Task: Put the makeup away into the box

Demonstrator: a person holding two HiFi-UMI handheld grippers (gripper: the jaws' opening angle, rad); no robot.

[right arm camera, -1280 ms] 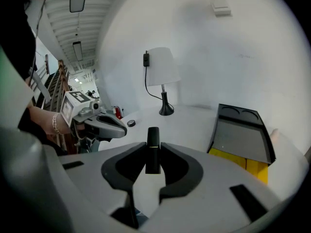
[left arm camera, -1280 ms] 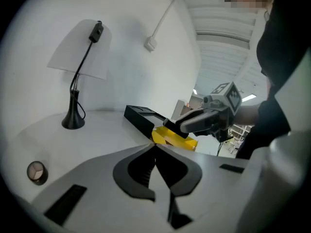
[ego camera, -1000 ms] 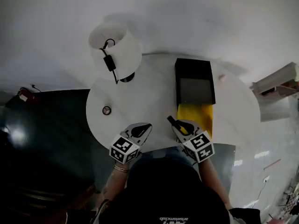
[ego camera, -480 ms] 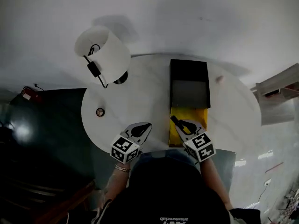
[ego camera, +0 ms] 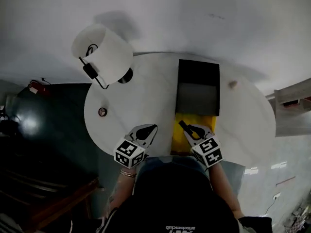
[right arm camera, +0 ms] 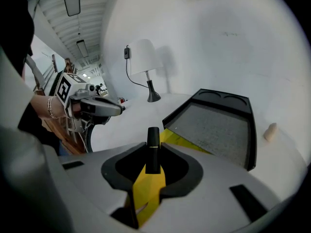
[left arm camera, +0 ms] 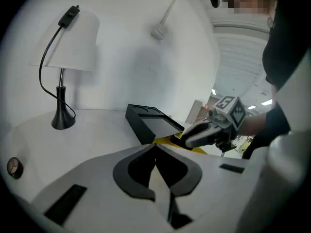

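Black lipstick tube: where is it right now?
The black lipstick tube is in the jaws of the right gripper, right of centre in the head view, over the yellow flat panel adjoining the open black box.

The black box [ego camera: 198,73] stood open on the round white table [ego camera: 146,93], with a yellow panel [ego camera: 205,119] abutting its near edge. The right gripper [ego camera: 186,129] was over that panel, just short of the box, with a dark tube [ego camera: 181,124] projecting from its jaws. The left gripper [ego camera: 152,127] was near-left of the box, apart from it. A white-shaded lamp [ego camera: 102,52] stood well to the box's left, a small round item [ego camera: 102,111] lay nearer on that side, and a small pale item [ego camera: 233,84] lay just to its right.
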